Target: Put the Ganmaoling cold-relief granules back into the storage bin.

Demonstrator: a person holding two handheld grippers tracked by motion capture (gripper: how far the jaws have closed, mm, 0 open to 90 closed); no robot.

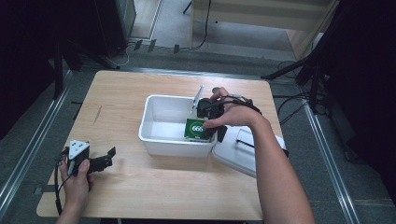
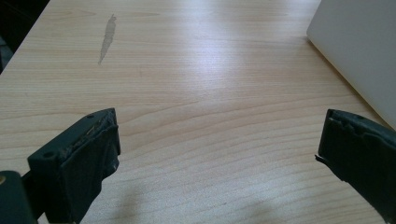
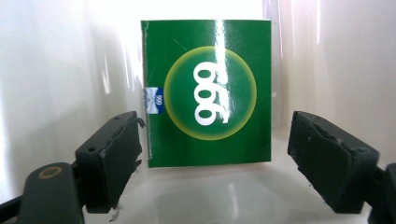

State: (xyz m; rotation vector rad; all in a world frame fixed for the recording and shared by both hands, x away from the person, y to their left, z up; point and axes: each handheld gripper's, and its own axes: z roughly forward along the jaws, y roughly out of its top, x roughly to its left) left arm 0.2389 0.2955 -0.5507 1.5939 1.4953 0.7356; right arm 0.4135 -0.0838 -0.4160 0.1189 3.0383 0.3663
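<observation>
Right now, right gripper: jaws wide apart, nothing between the pads, poised before the green box.
Left gripper: agape, empty, resting on the table.
Advice: I'd centre both pads on the box's side edges before closing.
Green box: glossy, white "999" in a yellow ring, upright against the wall inside the white bin.

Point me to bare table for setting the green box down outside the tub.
Free: the wide table stretch left of the tub, and the front strip before it. Crowded: the tub's right, where the lid lies, and its right inside end with the green box.
</observation>
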